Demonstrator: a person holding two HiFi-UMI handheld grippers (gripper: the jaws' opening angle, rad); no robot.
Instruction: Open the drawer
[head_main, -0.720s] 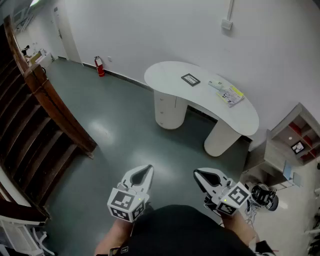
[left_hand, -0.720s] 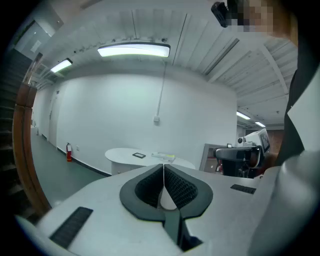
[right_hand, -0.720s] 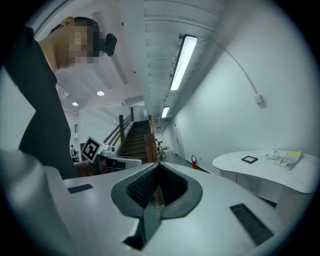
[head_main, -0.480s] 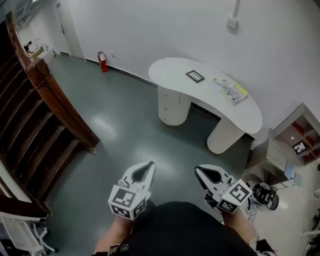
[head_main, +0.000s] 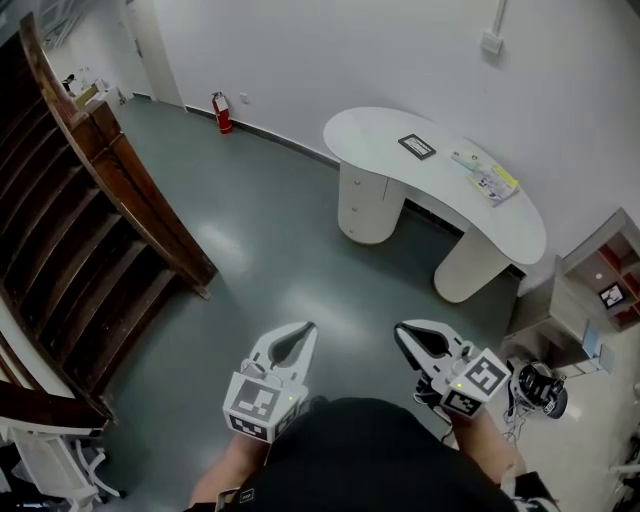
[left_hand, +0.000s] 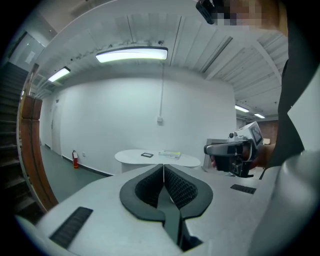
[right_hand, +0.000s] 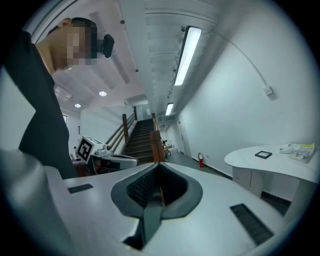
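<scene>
Hanging closed, empty: left hand-held gripper (head_main: 306, 328), right hand-held gripper (head_main: 401, 330); drawer (head_main: 365, 198) well ahead

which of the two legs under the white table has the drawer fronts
The wider round white pedestal, nearer the red fire extinguisher: seams cross its front; the slimmer white leg looks plain.
</scene>
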